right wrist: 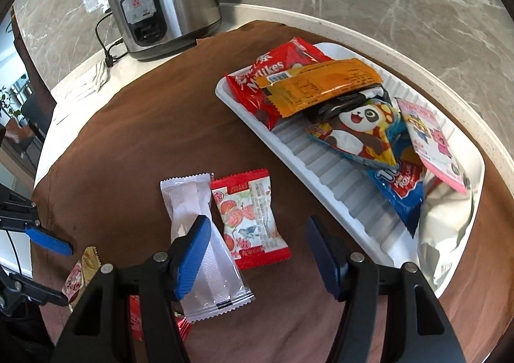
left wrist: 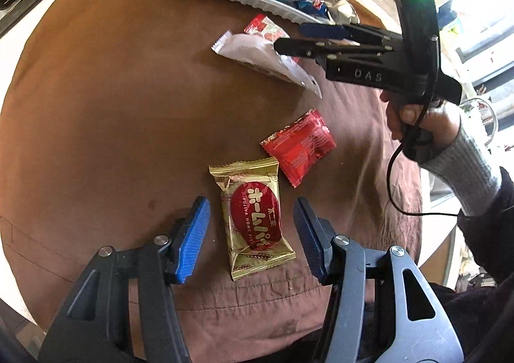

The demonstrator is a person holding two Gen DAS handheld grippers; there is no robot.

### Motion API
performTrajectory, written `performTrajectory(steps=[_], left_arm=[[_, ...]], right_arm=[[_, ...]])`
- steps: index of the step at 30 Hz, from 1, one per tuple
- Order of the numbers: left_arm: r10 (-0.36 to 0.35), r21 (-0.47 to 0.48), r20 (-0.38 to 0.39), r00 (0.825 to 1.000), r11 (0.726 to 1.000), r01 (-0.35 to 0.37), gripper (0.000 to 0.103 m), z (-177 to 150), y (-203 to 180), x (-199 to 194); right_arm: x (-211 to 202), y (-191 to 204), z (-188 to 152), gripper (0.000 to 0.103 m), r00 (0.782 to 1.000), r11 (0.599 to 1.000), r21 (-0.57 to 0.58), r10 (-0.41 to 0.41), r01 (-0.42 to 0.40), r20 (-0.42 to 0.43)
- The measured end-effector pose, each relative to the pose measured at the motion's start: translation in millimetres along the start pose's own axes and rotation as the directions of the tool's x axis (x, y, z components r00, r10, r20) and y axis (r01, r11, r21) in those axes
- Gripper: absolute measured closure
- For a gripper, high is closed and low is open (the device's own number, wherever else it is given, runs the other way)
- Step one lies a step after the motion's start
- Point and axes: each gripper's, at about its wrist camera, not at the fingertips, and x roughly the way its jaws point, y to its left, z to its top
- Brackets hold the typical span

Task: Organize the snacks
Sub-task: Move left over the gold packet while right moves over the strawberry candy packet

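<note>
Gold foil wraps the pie packet (left wrist: 255, 220) that lies flat on the brown cloth (left wrist: 112, 106), directly between the spread blue pads of the left gripper (left wrist: 252, 234), which holds nothing. It looks light, crinkly and slippery, with a soft cake inside that hard pinching would probably crush; the sides of the padded middle seem the safest hold, since the crimped ends would likely slide out.

Just ahead and to the right of that gripper lies a plain red packet (left wrist: 298, 146). The right gripper (right wrist: 257, 254) hangs wide open and empty over a clear-white wrapper (right wrist: 199, 234) and a red-and-white fruit packet (right wrist: 250, 218), which touch edge to edge.

That makes four loose packets on the cloth. Ahead and right of the right gripper, the white tray (right wrist: 334, 189) holds about seven overlapping packets.
</note>
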Motion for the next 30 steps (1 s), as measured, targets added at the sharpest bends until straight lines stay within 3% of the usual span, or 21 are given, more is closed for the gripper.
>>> performTrajectory(steps=[11,26,30], left_arm=[[0.018,0.016,-0.011,1.0,1.0,-0.018,0.046,3.1,-5.4,16.1],[0.082,0.101,0.013,0.997,0.991,-0.083,0.044,3.3,-26.7,24.8],[0.105,0.129,0.03,0.994,0.986,-0.109,0.044,1.1,-32.2,26.4]], right_arm=[[0.7,-10.2,3.4,0.038,1.0,1.0,0.019,0.021,-0.02,-0.01],[16.9,9.8,9.3,0.038,1.0,0.994,-0.113,-0.007,0.004,-0.03],[21.5,9.3,7.9,0.05,0.999,0.994,-0.111,-0.015,0.01,-0.04]])
